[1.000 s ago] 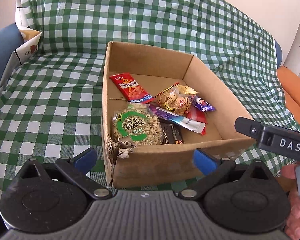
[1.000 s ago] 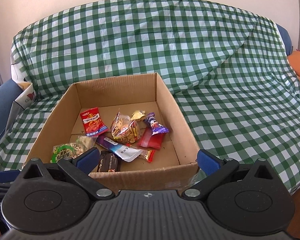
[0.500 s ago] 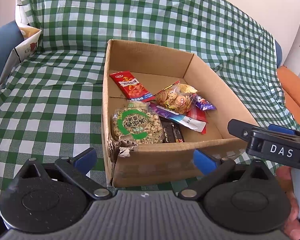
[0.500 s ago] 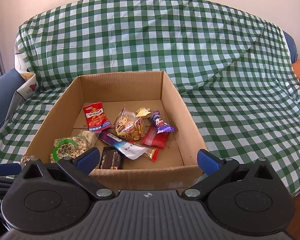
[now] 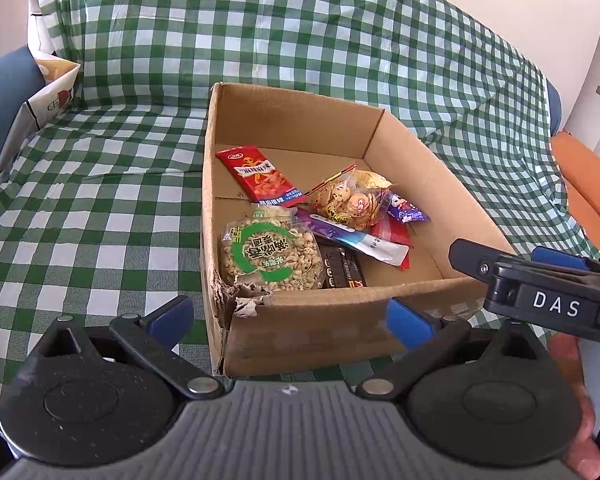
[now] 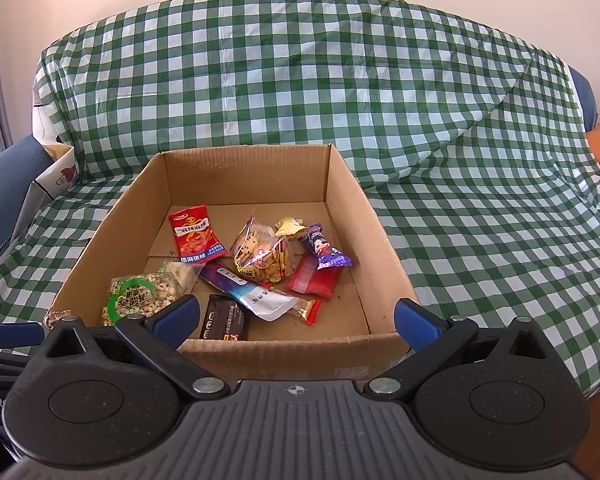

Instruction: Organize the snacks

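Home living room: cloth-draped sofa (image 6: 340, 80)

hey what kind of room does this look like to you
Probably a home living room: a green checked cloth draped over what looks like a blue sofa, with a cardboard box of snacks on the seat.

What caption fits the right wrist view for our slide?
Open right gripper facing a cardboard box of snack packets on a green checked cloth.

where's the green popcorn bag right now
The green popcorn bag lies in the box's near-left corner in both views, beside the black packet and under the purple sachet's end.
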Motion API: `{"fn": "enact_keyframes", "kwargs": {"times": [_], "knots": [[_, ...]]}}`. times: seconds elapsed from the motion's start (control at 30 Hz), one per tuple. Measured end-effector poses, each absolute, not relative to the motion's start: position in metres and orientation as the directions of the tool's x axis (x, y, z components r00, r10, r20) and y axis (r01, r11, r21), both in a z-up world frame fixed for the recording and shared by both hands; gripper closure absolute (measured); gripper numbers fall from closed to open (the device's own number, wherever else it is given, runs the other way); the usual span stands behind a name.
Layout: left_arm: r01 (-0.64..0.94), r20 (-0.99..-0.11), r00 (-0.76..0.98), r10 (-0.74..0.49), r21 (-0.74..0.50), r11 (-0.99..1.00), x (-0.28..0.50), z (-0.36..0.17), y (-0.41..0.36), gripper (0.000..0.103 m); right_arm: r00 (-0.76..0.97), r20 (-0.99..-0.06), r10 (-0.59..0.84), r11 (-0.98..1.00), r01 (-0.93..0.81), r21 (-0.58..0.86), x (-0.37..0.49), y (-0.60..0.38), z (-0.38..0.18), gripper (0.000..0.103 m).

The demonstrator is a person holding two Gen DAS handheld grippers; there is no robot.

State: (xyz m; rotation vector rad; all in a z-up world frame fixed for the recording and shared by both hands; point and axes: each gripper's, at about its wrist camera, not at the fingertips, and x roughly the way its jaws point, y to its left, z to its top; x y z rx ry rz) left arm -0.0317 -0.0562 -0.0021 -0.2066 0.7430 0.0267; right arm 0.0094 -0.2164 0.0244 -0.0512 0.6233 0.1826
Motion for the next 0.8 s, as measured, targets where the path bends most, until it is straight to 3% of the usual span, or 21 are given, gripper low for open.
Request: {"fn": "enact_keyframes", "kwargs": {"times": [0.8], "knots": [[-0.086, -0.669, 0.741, -0.055, -0.176, 0.981, -0.0322, -0.0021, -0.0594, 0.0, 0.799, -0.58, 0.161, 0.981, -0.193, 0.007, 0.0087, -0.2147, 0.0256, 0.001]]}}
